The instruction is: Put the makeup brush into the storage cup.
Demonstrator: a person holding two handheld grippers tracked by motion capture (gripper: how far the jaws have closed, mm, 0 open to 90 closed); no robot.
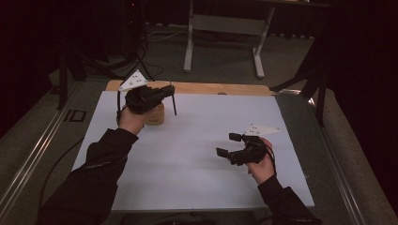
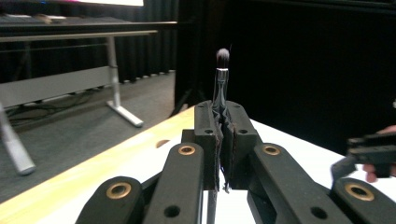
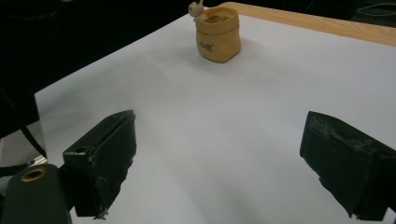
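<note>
Left claw (image 2: 223,140) clamped on upright brush (image 2: 221,79) above pouch (image 3: 218,35); right claw (image 3: 224,163) wide open, empty.

Bench (image 1: 187,178): sheet (image 1: 202,140) lies on top, with the wooden board edge (image 1: 211,87) exposed along its far side. Small pot (image 3: 218,35) stands on the sheet at far left, near that edge. Left gripper (image 1: 170,90) is above and just in front of the pot, with a makeup brush (image 2: 221,79) between its jaws, bristle end beyond them. Right gripper (image 1: 229,146) is over the sheet's near right part, well apart from the pot. A second table (image 1: 225,23) stands on the floor behind the bench.
</note>
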